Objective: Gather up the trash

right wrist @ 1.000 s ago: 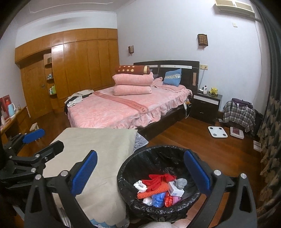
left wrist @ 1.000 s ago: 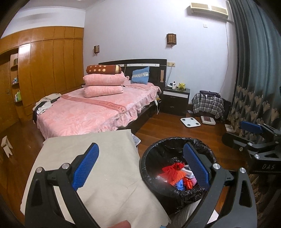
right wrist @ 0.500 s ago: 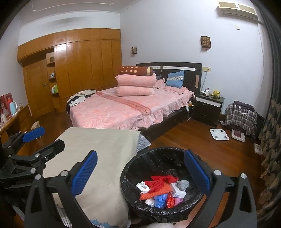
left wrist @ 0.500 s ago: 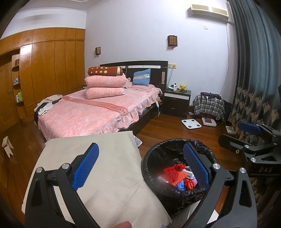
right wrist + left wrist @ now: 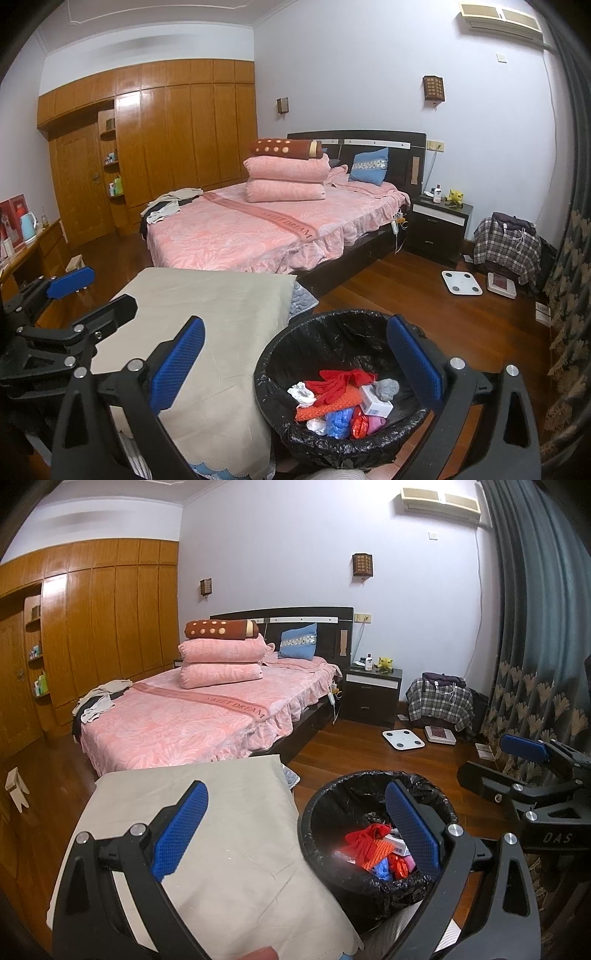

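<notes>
Your left claw (image 5: 295,834) and right claw (image 5: 295,363) are both spread wide, holding nothing. The trash (image 5: 341,400) sits piled in the black-lined bin (image 5: 332,332), just beside the cloth-covered surface (image 5: 221,306).

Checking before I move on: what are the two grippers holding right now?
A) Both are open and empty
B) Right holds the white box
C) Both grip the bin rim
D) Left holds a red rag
A: the left gripper and right gripper both stand open with nothing between their pads; the trash lies in the black-lined bin.
</notes>
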`<state>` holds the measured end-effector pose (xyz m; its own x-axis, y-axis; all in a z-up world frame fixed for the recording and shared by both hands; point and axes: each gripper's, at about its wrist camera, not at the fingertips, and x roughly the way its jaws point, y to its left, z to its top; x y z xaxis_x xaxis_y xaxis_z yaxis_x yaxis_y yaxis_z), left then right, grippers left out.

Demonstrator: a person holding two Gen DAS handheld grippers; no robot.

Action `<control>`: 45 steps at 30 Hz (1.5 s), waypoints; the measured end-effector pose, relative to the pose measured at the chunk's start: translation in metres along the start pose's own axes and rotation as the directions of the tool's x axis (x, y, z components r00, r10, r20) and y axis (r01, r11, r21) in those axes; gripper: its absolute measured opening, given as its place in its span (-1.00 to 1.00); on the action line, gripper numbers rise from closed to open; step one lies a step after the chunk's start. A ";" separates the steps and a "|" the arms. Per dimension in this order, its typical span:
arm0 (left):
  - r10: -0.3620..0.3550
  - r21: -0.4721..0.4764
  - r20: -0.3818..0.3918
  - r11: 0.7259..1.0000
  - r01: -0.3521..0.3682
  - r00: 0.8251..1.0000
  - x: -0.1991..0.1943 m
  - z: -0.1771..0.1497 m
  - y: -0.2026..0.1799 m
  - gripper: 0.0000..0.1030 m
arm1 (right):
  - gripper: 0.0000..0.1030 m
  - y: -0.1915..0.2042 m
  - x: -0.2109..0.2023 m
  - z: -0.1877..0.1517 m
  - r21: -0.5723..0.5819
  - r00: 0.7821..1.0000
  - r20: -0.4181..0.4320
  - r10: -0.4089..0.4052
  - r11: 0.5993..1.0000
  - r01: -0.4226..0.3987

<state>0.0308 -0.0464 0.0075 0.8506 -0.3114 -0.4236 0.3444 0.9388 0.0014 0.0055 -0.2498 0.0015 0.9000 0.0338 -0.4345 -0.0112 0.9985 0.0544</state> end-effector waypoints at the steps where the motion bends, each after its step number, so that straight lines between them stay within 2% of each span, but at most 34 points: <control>1: 0.001 0.001 0.000 1.000 -0.001 1.000 0.000 0.000 0.000 0.83 | 0.88 0.000 0.000 0.000 0.000 1.000 0.000 0.000 1.000 0.000; 45: 0.002 0.002 -0.009 1.000 -0.002 1.000 -0.002 -0.002 0.001 0.83 | 0.88 0.002 0.001 0.000 0.003 1.000 -0.002 0.002 1.000 -0.002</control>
<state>0.0285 -0.0445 0.0066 0.8478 -0.3085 -0.4313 0.3436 0.9391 0.0035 0.0068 -0.2477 0.0012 0.8989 0.0361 -0.4366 -0.0118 0.9982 0.0582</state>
